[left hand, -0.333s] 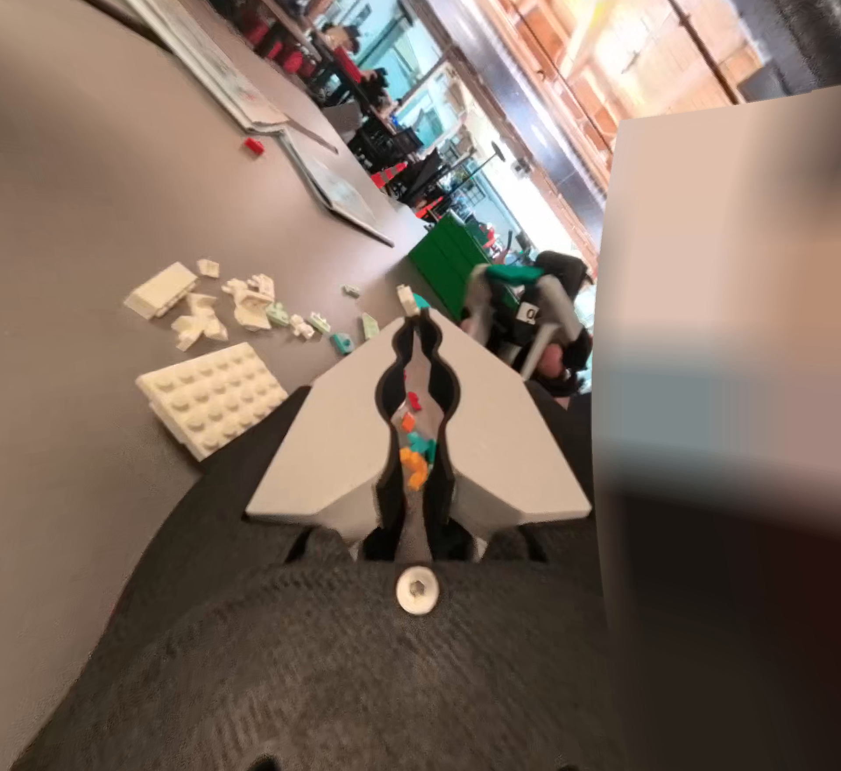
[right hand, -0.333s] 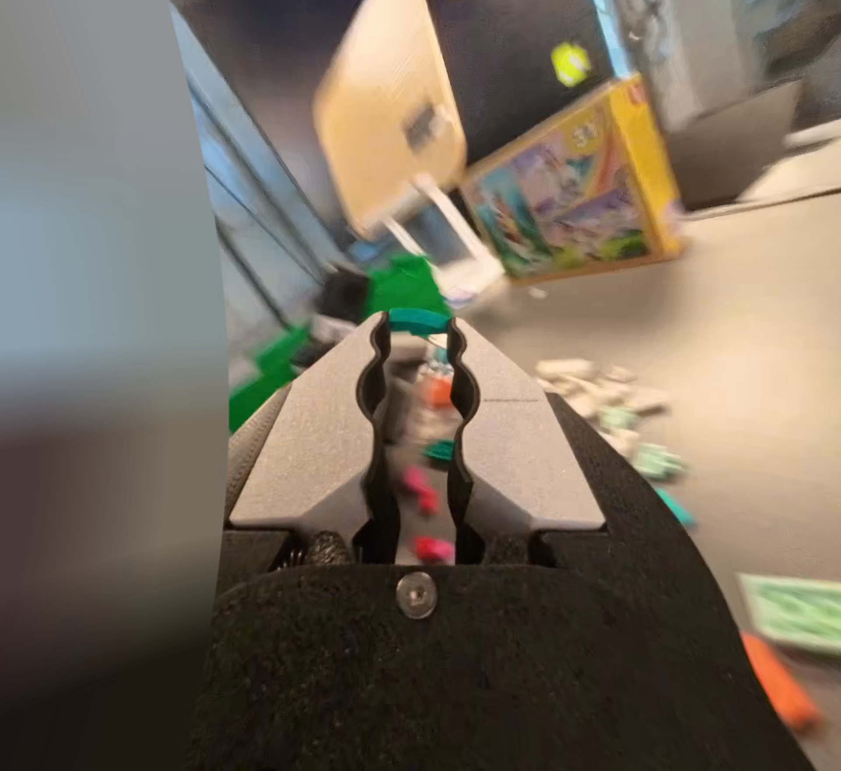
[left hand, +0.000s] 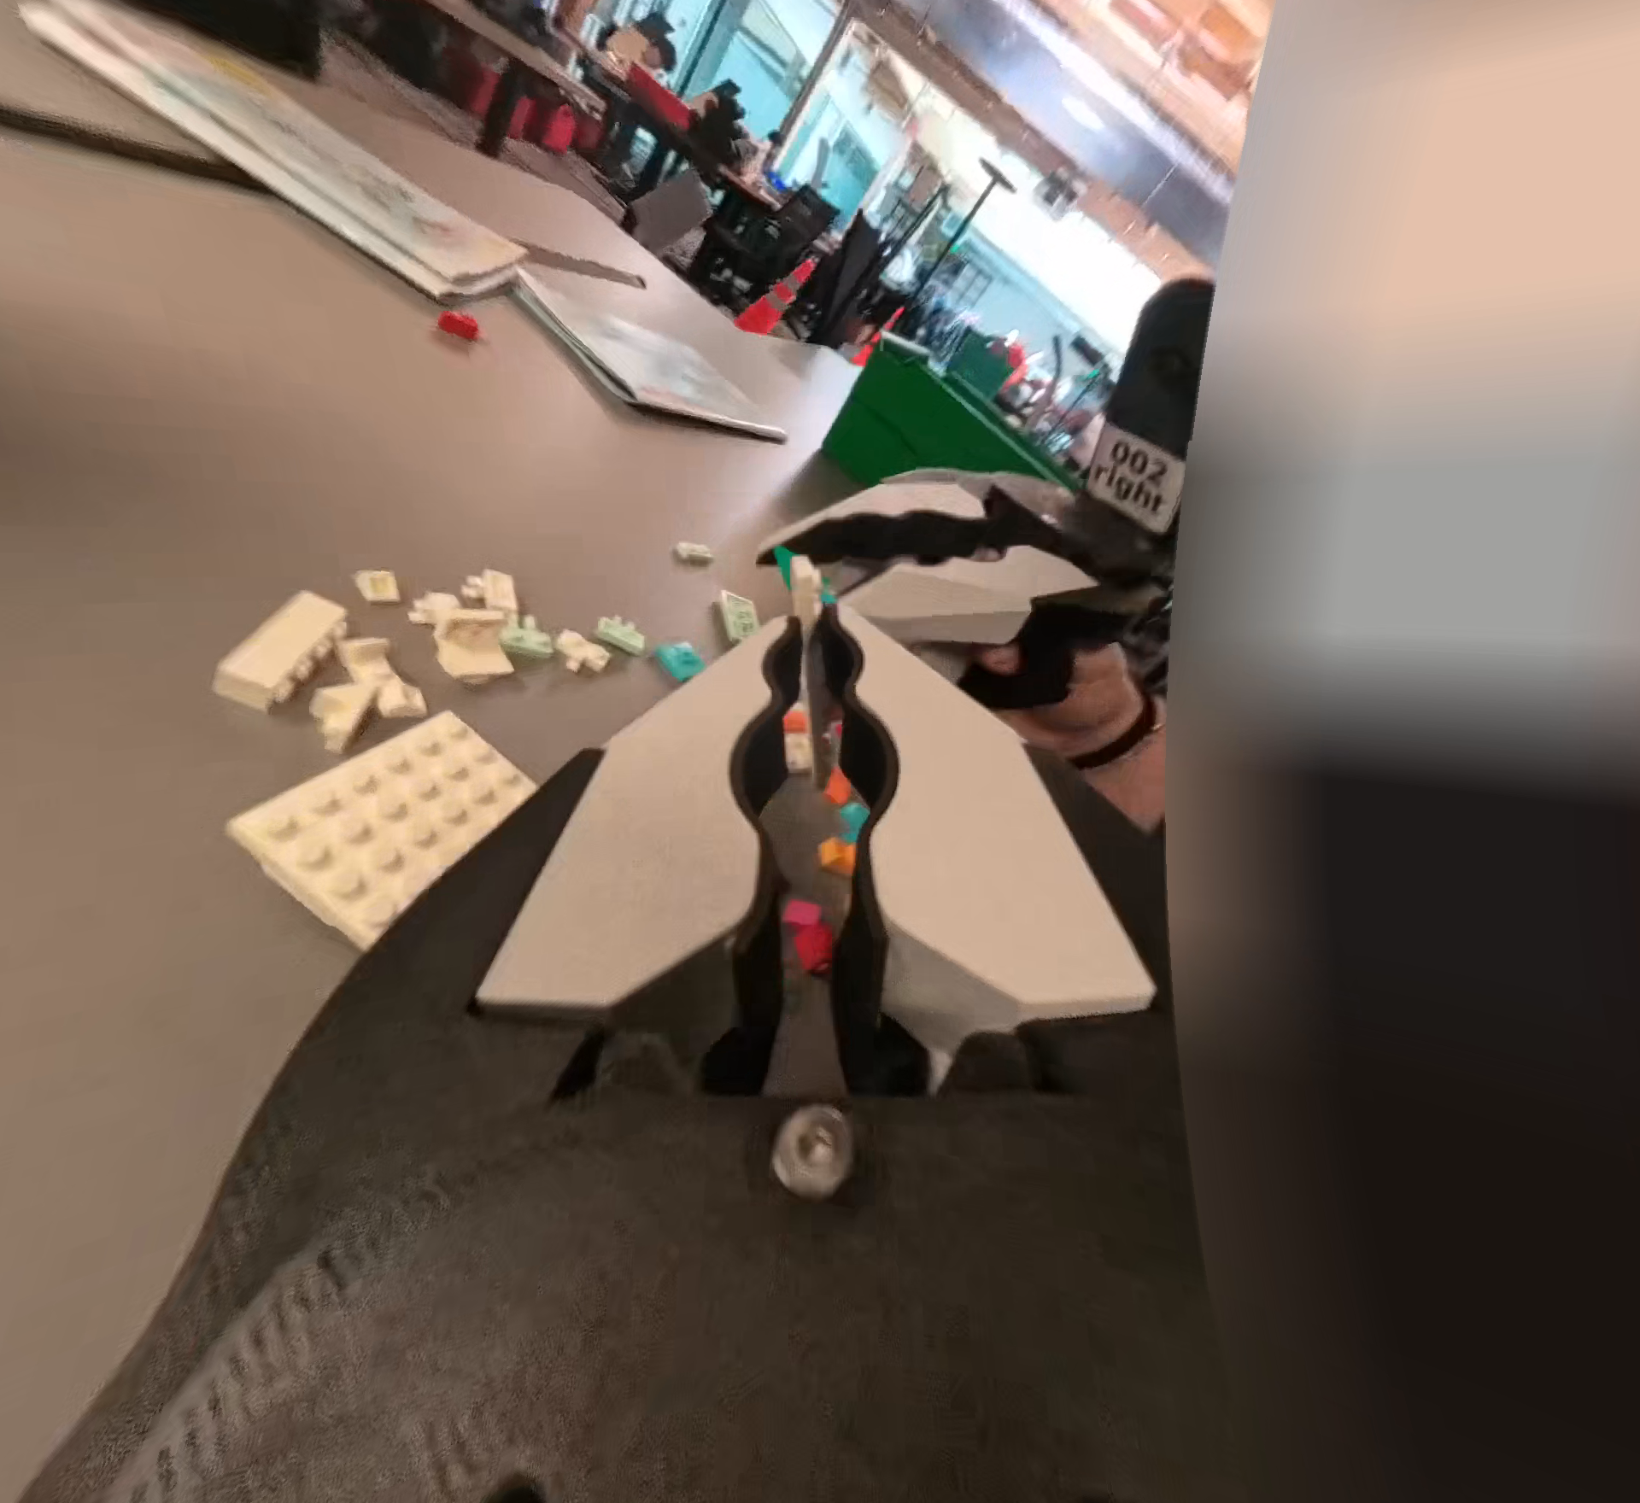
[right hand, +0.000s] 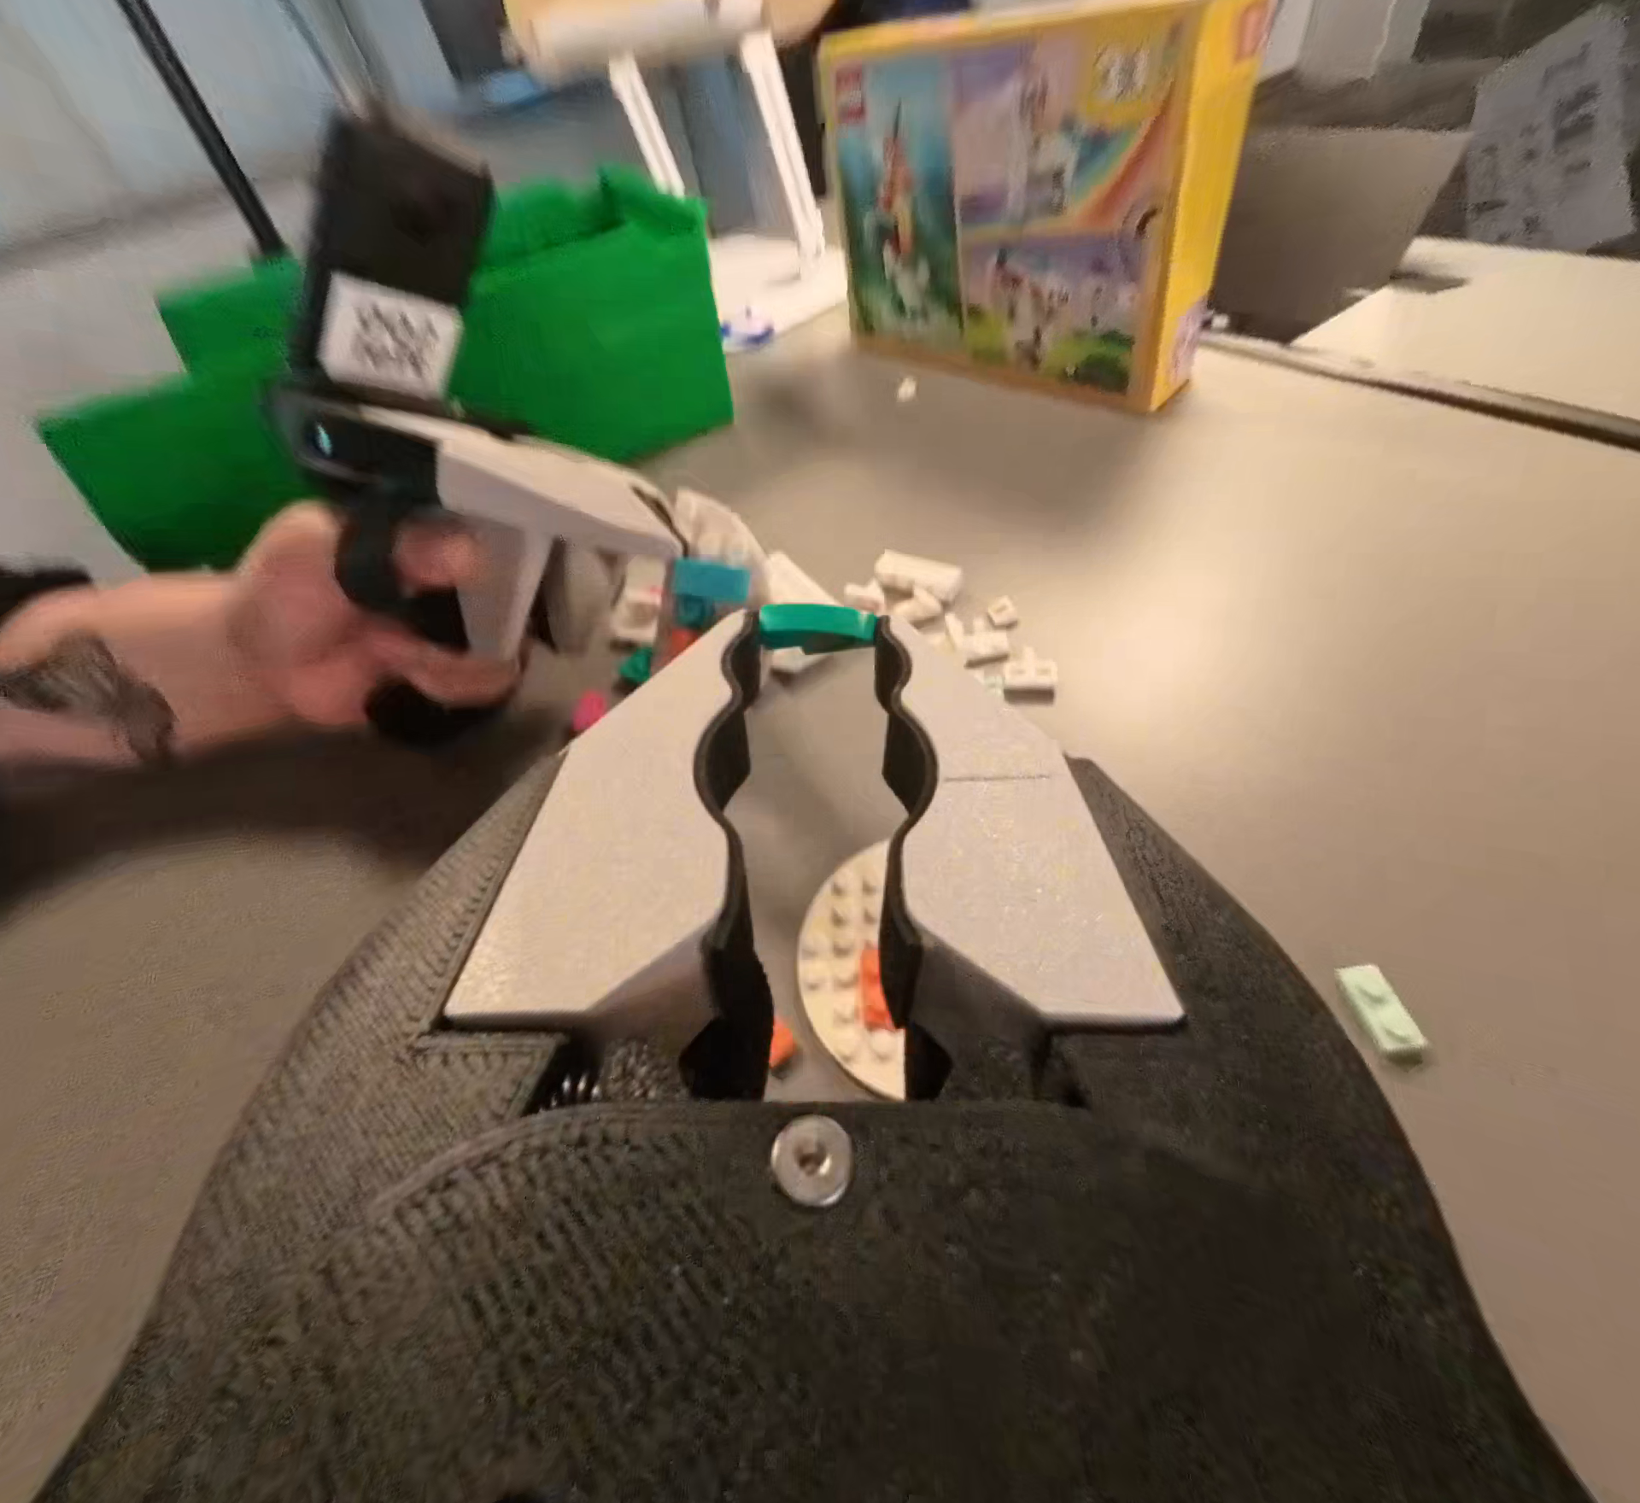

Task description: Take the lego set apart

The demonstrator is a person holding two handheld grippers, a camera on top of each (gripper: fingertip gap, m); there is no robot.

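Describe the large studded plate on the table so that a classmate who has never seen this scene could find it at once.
Start at the grey table in the left wrist view and find the scatter of small pale bricks. Just nearer the camera, beside the left gripper, lies the cream plate. It is flat, rectangular and far bigger than any loose piece, with rows of studs on top.

The left wrist view looks low along its own fingers across the grey table (left hand: 266,431), toward the right gripper (left hand: 799,564). The right wrist view faces back, catching the left gripper (right hand: 674,551). Both share the scattered white lego pieces (left hand: 461,635) (right hand: 923,582).
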